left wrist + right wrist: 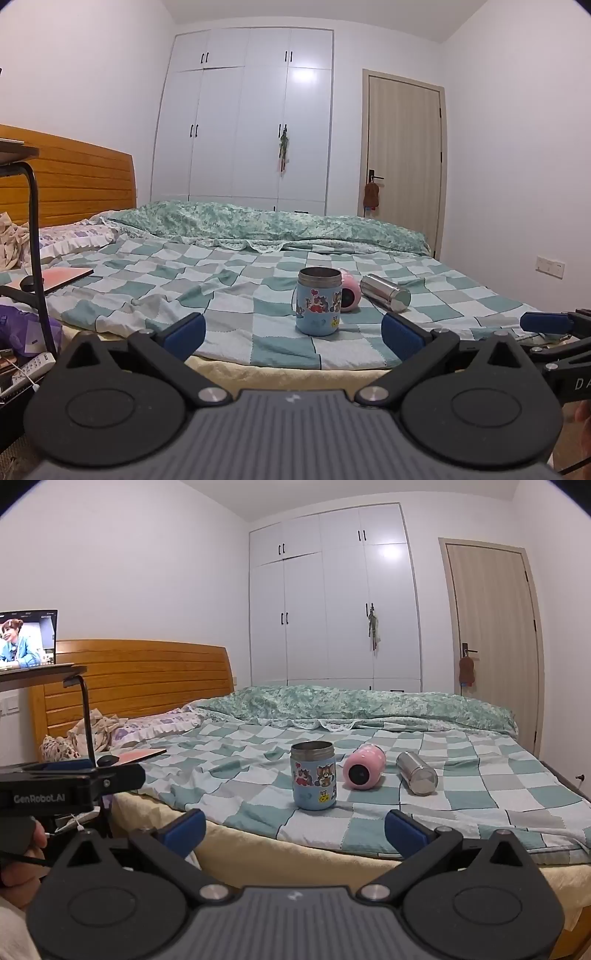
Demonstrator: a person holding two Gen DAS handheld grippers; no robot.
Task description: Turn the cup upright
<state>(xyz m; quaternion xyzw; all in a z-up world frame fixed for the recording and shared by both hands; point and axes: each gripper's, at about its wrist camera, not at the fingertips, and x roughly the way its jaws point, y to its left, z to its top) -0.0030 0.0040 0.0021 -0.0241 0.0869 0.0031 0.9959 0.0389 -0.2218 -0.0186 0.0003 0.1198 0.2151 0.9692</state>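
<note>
A light blue cup with cartoon stickers (318, 302) (313, 779) stands upright on the checked bed sheet, its mouth up. A pink cup (349, 291) (364, 768) lies on its side right of it. A steel cup (386, 293) (416, 773) lies on its side further right. My left gripper (293, 334) is open and empty, in front of the bed edge, short of the blue cup. My right gripper (295, 830) is open and empty, also short of the cups. The right gripper's blue fingertip (546, 320) shows at the right of the left wrist view.
The bed (461, 812) has a rumpled green quilt (351, 701) at the back and a wooden headboard (147, 679) on the left. A black side table (40, 672) with a laptop (27, 638) stands at left. A pink notebook (62, 277) lies on the bed.
</note>
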